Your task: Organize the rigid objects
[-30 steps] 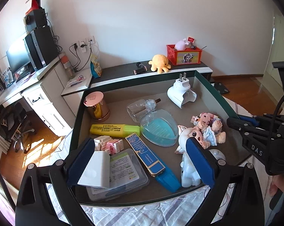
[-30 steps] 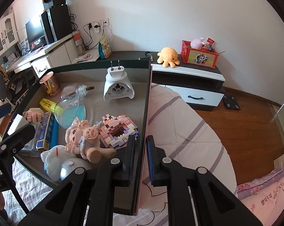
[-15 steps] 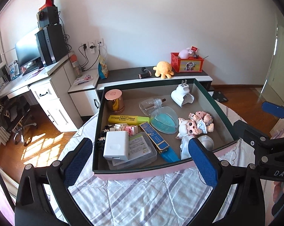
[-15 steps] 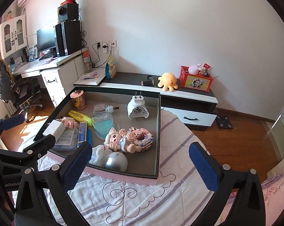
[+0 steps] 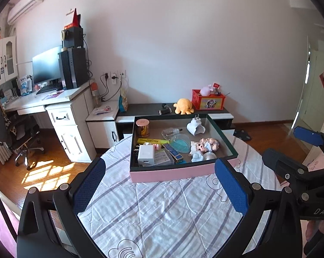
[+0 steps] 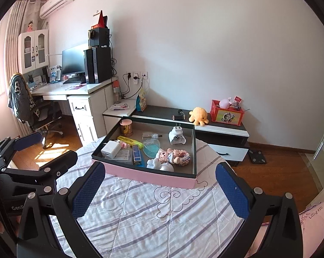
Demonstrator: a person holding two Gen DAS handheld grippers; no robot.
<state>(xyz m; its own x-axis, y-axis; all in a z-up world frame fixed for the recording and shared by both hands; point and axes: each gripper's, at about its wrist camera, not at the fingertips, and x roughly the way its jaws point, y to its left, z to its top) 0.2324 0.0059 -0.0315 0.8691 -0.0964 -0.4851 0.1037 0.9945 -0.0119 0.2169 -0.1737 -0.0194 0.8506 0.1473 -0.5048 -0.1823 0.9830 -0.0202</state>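
Pink tray (image 5: 172, 173) of objects beyond both wide-spread, empty tongs (image 5: 159, 185).

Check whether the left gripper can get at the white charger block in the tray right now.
Probably yes: the left gripper is open and empty, the white charger sits on top near the tray's front wall, nothing covering it.

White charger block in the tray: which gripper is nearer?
Left, by a little. The white charger block sits in the near-left corner of the pink-sided tray. The left gripper hovers open on that side; the right gripper hovers open toward the tray's opposite side.
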